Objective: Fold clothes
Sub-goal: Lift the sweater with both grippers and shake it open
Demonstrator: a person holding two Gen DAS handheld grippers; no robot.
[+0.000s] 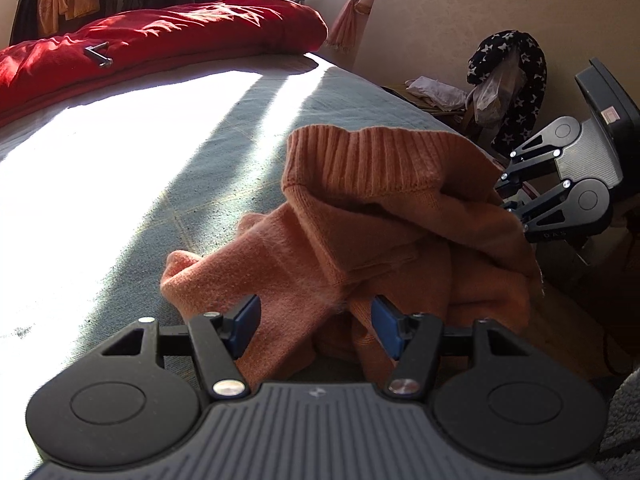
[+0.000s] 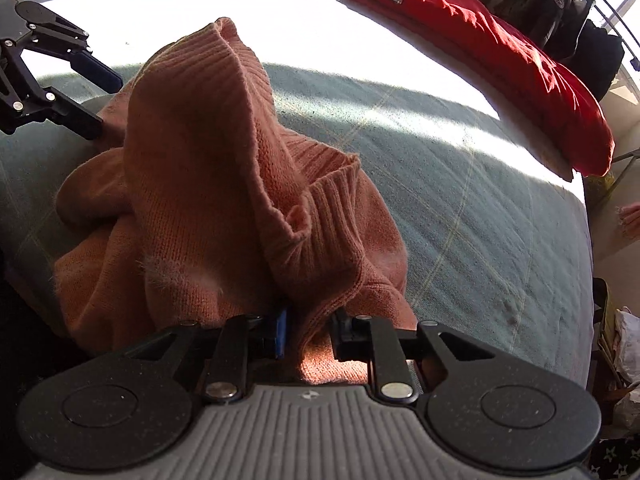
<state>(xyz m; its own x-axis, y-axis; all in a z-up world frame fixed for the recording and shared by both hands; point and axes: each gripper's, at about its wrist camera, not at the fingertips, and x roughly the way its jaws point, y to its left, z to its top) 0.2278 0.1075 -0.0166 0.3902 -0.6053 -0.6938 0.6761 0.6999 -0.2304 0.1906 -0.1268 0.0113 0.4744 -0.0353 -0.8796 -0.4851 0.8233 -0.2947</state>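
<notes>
An orange knit sweater (image 1: 384,224) lies crumpled on a grey-green bed (image 1: 168,168), its ribbed hem raised. In the foreground the left hand-held gripper (image 1: 316,326) has its blue-padded jaws apart, with sweater fabric between them. At the right edge the right hand-held gripper (image 1: 506,196) meets the sweater's raised edge. A red duvet (image 1: 160,36) lies across the far side of the bed.

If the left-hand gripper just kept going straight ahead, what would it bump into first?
The orange sweater: the open left gripper already has bunched knit between its fingers, so it would likely press straight into that heap on the bed.
</notes>
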